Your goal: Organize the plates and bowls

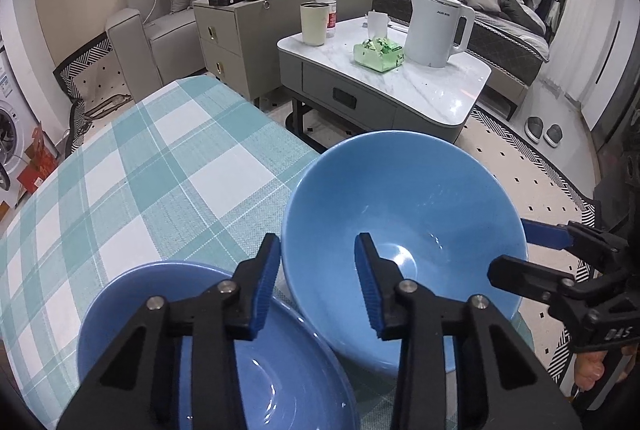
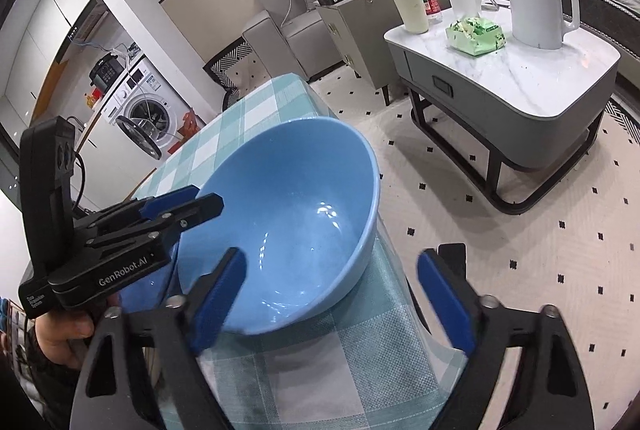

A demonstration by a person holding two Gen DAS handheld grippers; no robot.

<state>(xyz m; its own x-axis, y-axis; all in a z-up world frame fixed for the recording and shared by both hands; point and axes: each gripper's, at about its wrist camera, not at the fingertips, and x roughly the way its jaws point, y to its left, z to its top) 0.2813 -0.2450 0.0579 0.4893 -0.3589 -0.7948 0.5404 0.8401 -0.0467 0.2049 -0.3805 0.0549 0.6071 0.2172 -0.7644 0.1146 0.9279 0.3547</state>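
On the checked counter (image 1: 132, 166), near its corner, a deep blue bowl (image 1: 404, 226) sits beside a blue plate (image 1: 248, 362). Its near rim stands between the fingers of the left claw (image 1: 318, 284), one pad outside, one inside; whether they press it I cannot tell. At the bowl's other side the right claw (image 2: 332, 302) straddles the rim, released, pads apart from it.

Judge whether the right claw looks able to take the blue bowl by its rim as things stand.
Probably yes. The right claw stands open astride the near rim of the blue bowl, one finger inside and one outside, nothing between. The left claw straddles the opposite rim, so it should not block.
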